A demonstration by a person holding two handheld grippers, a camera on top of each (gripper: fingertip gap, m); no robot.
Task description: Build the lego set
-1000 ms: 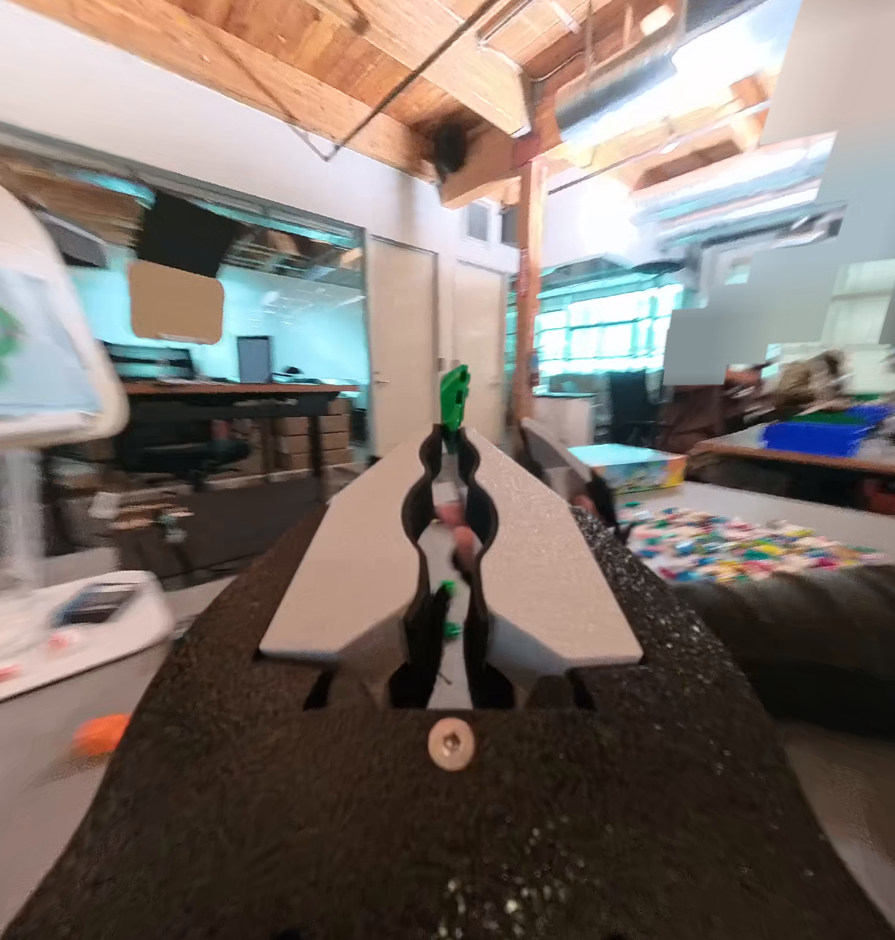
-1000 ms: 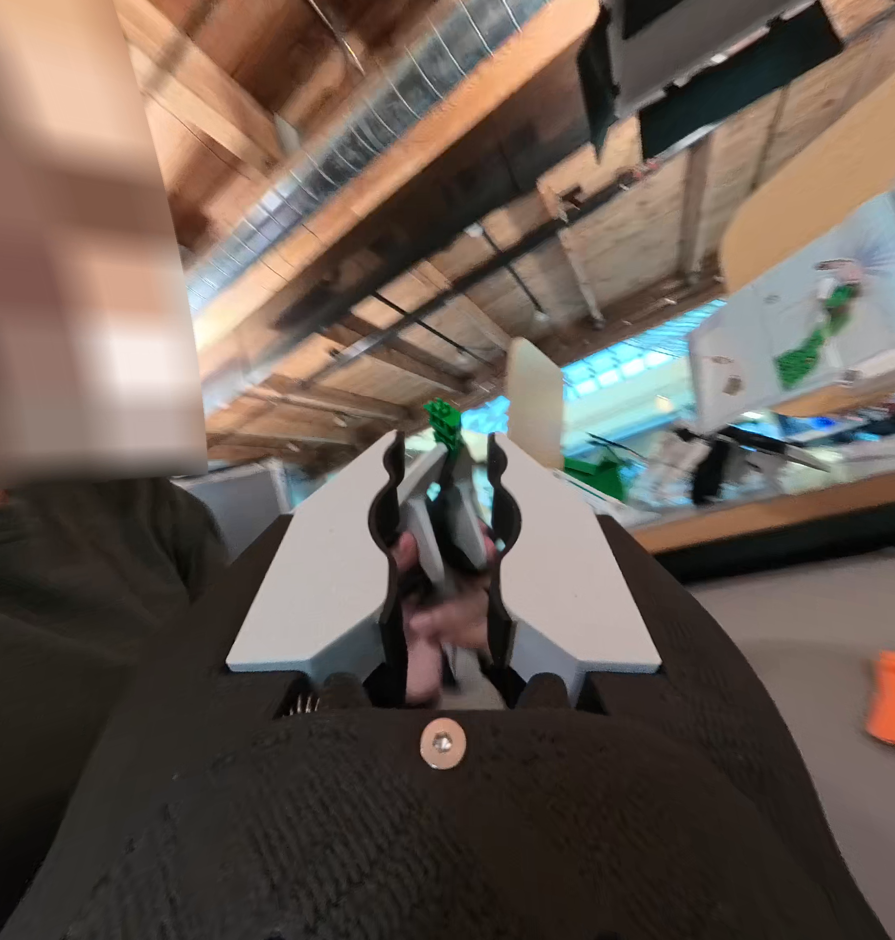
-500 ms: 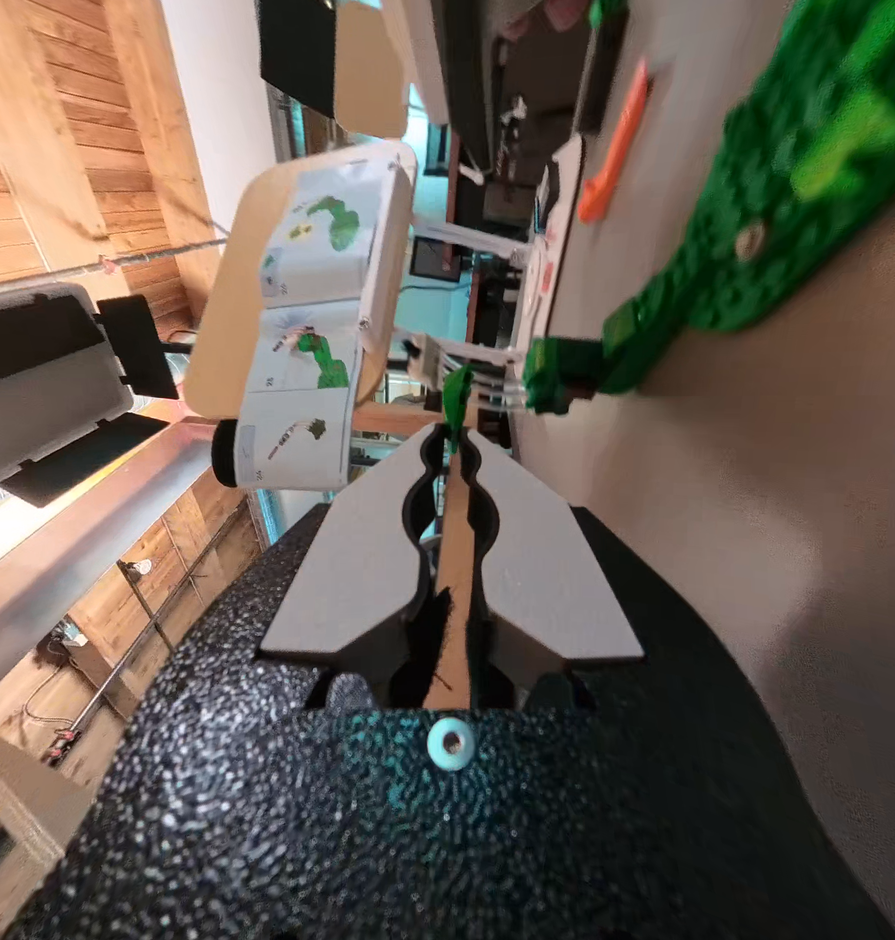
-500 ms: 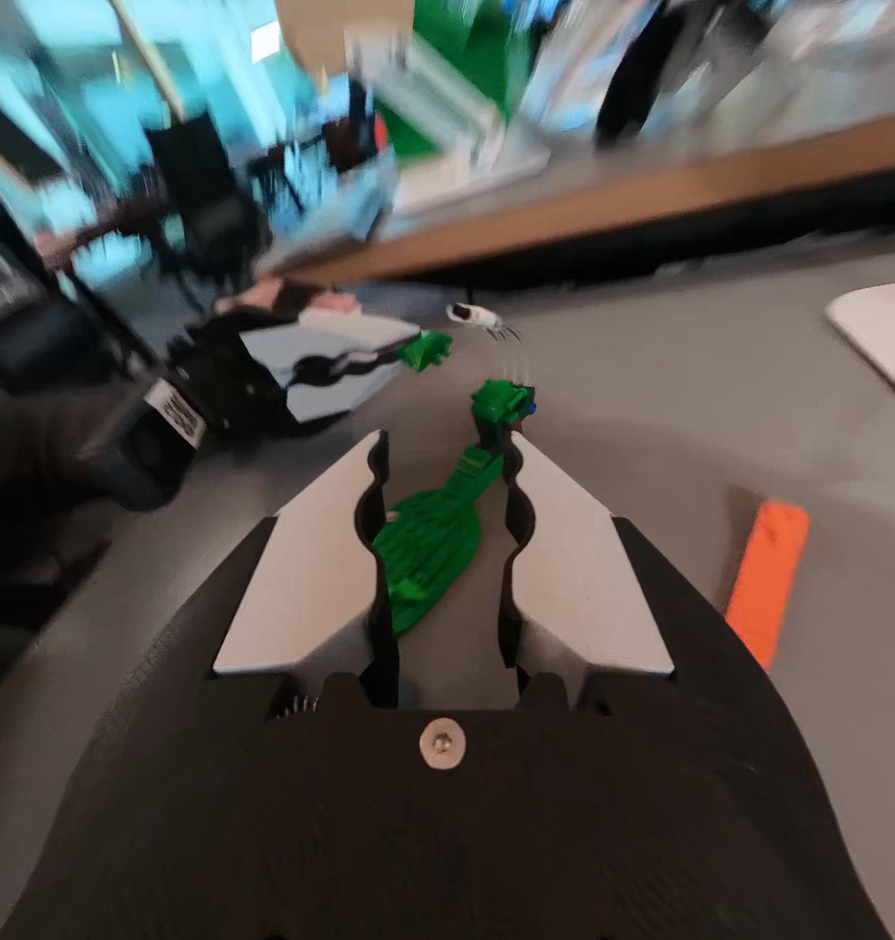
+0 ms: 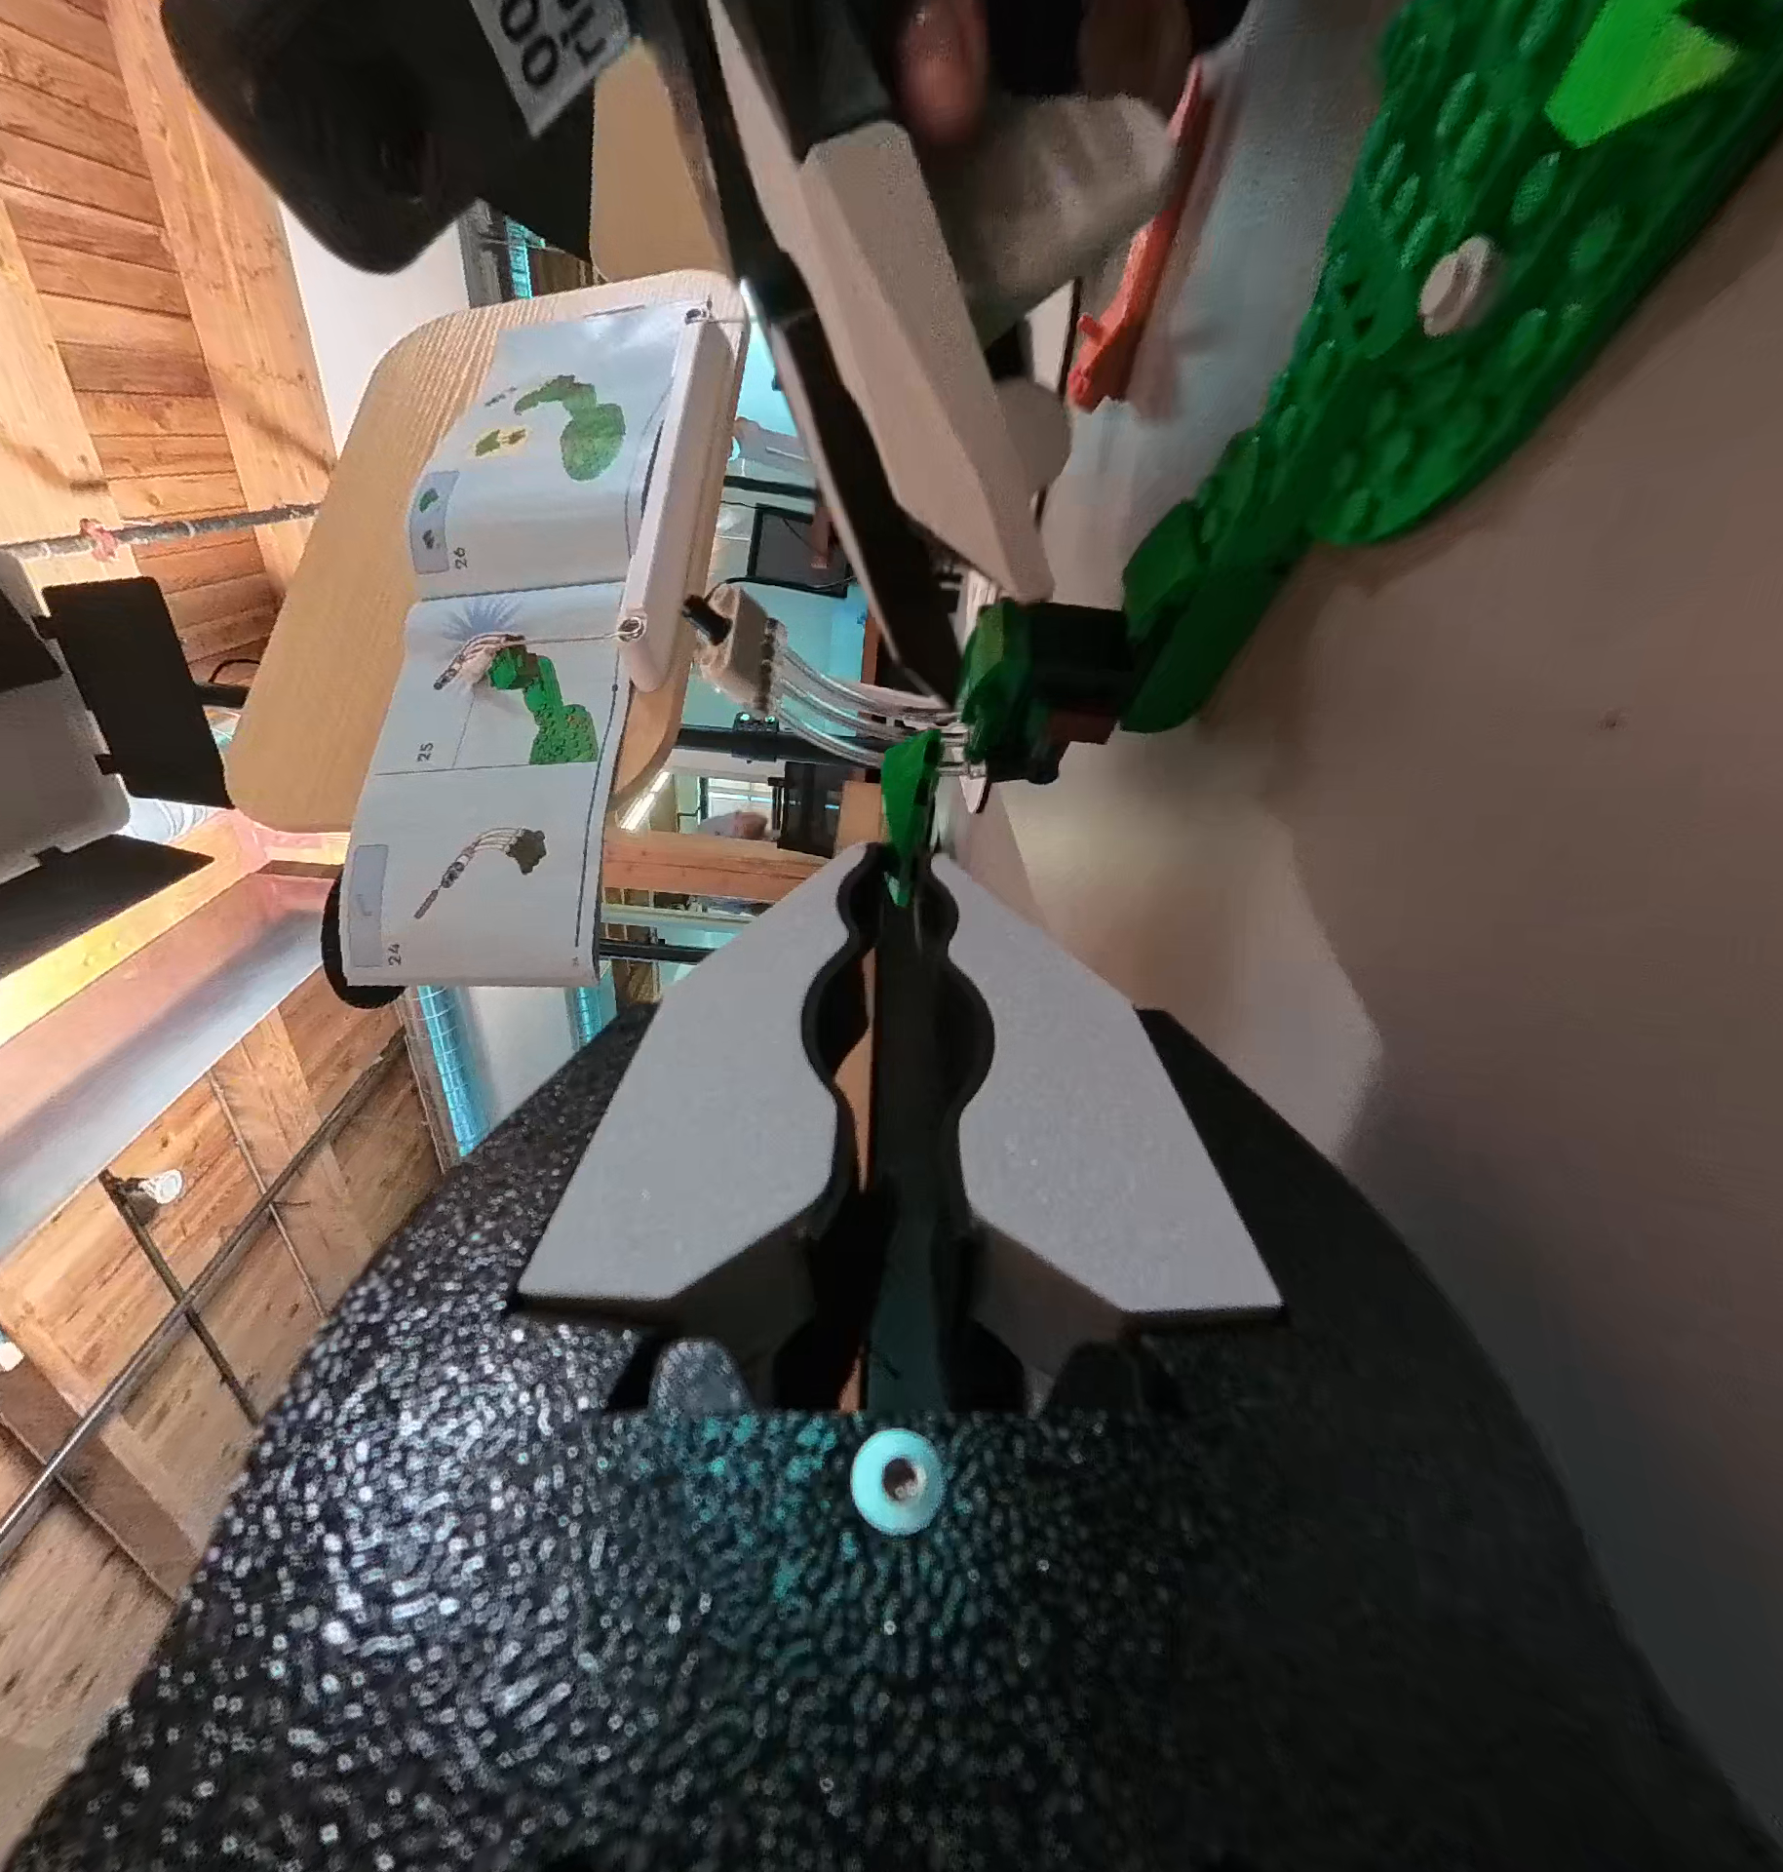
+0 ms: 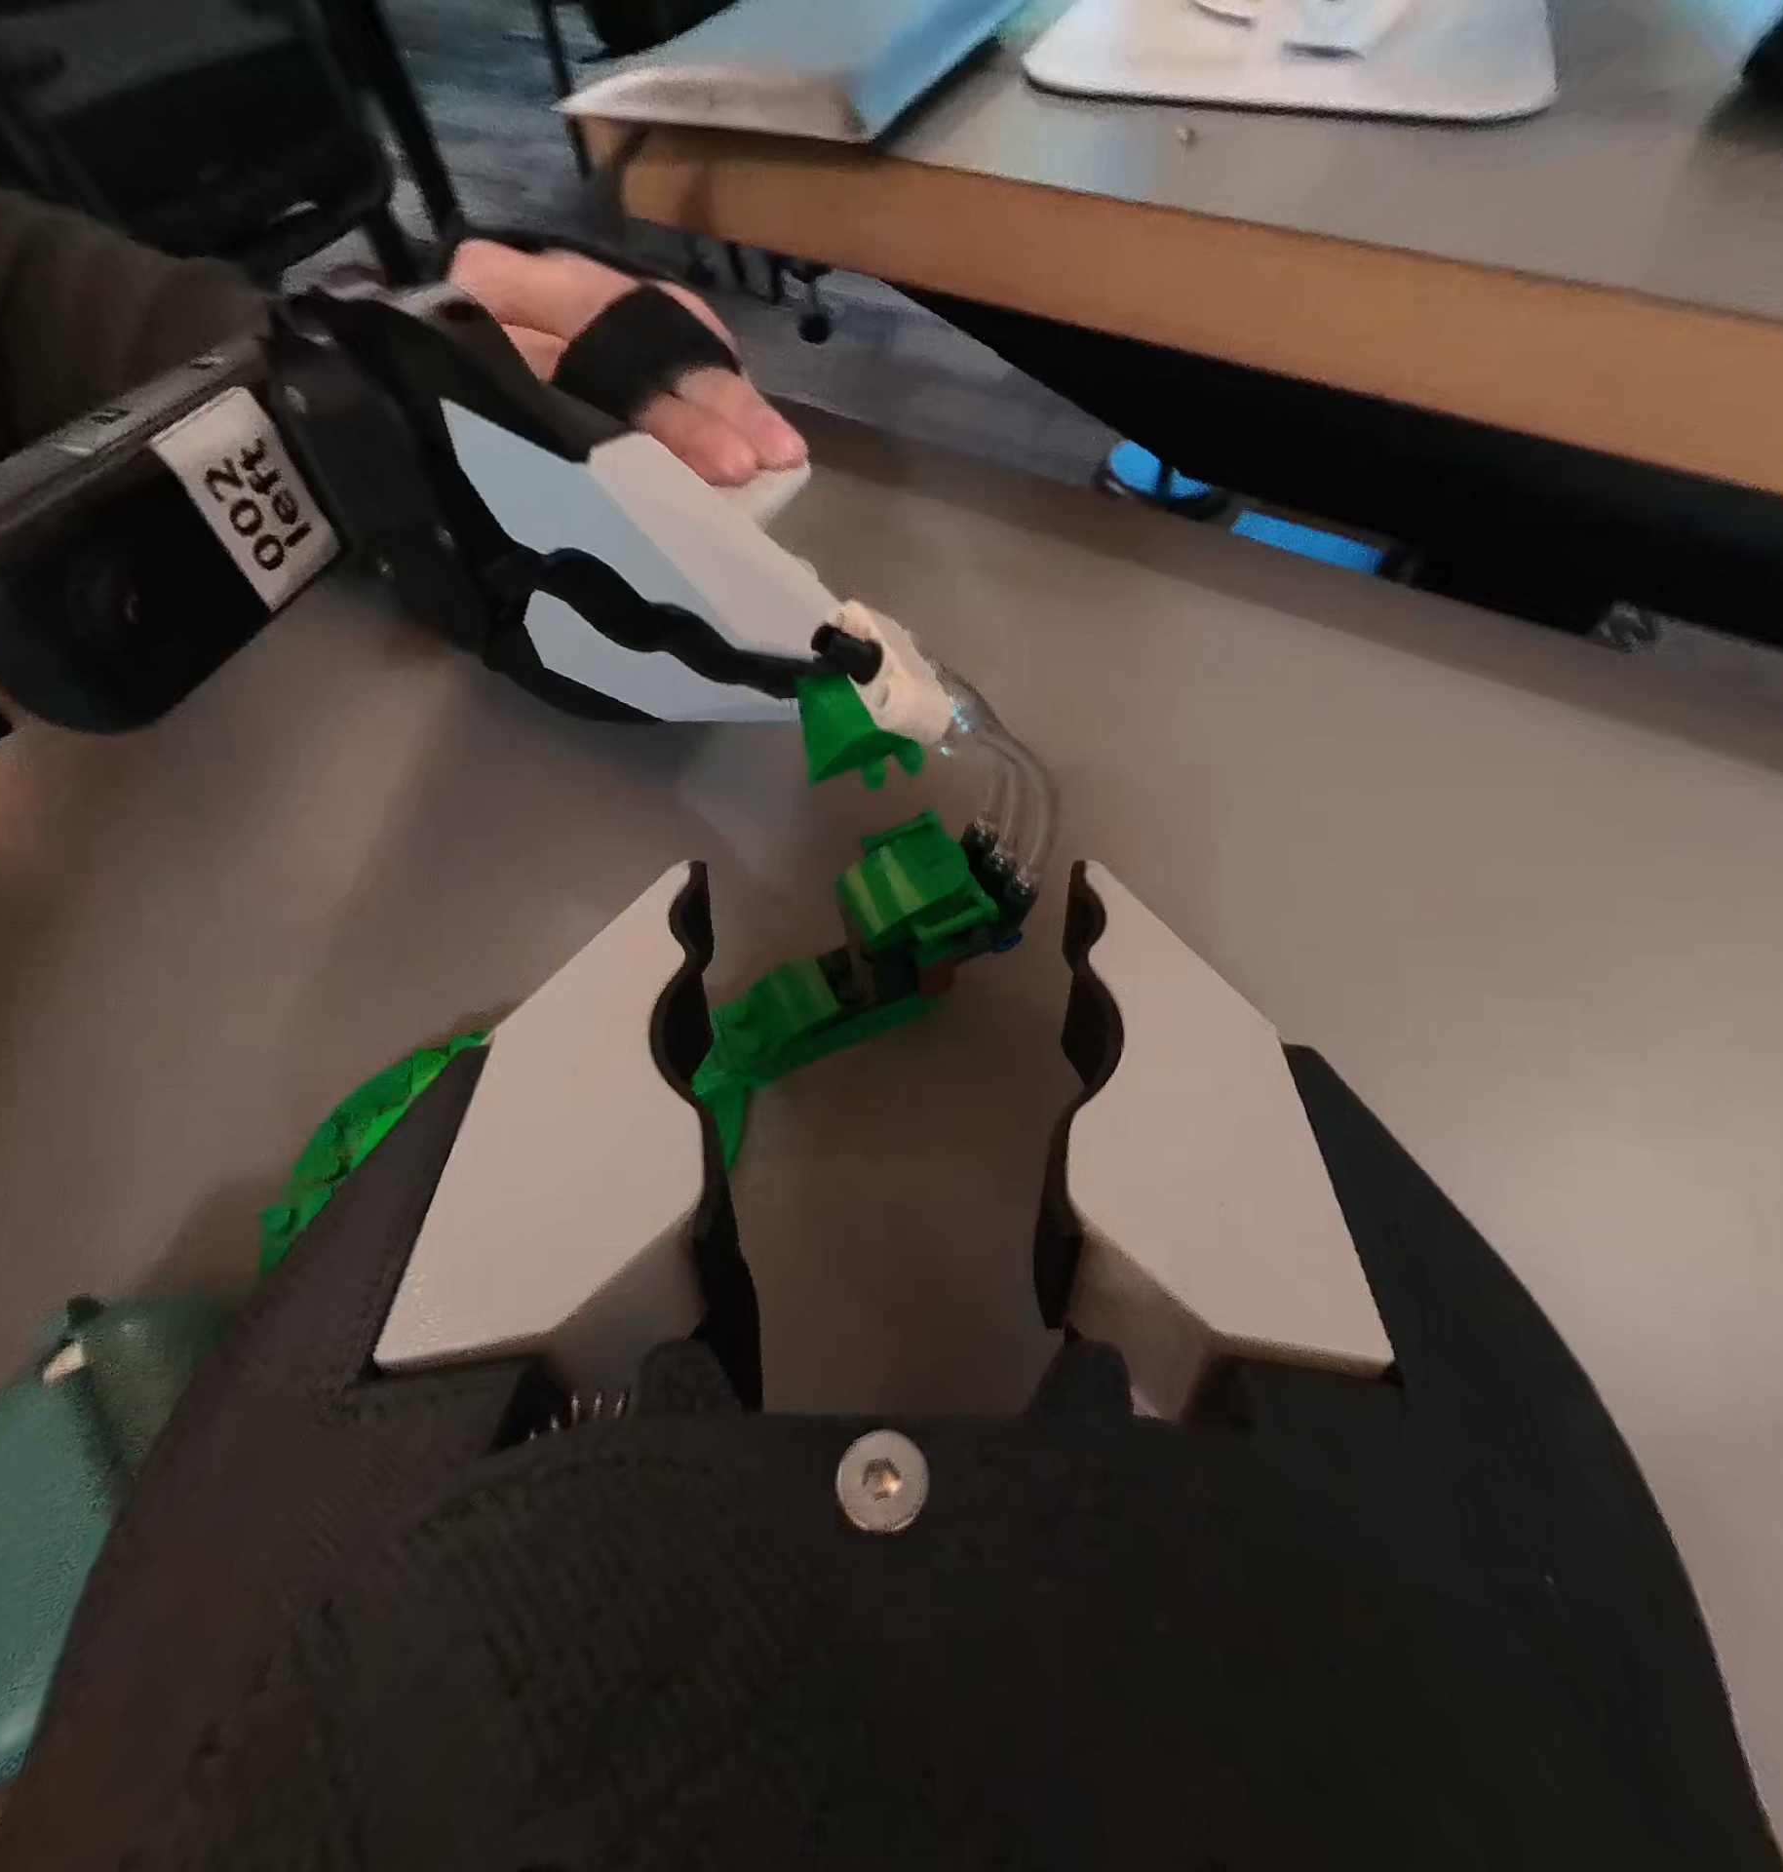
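A green lego build [image 6: 765,1023] lies on the grey table [image 6: 1373,912], with a blocky head end [image 6: 907,897] and clear tubes [image 6: 1014,780] running up to a white connector [image 6: 907,689]. My right gripper [image 6: 885,881] is open, its fingers on either side of the head end just above it. My left gripper [image 6: 831,658] is shut on a small green piece [image 6: 841,734] and holds it a little above and to the left of the head. In the left wrist view the left gripper [image 5: 902,861] holds the piece [image 5: 912,790] close to the head [image 5: 1039,679].
An open instruction booklet [image 5: 522,628] stands on a wooden holder behind the build. An orange tool [image 5: 1120,334] lies on the table beyond it. A second table with a wooden edge [image 6: 1272,274] stands farther back. A person's hand [image 6: 664,405] grips the left gripper.
Both grippers came down from the air to the table. The right gripper opened wider and closed in on the head end. The left gripper brought the green piece nearer the head.
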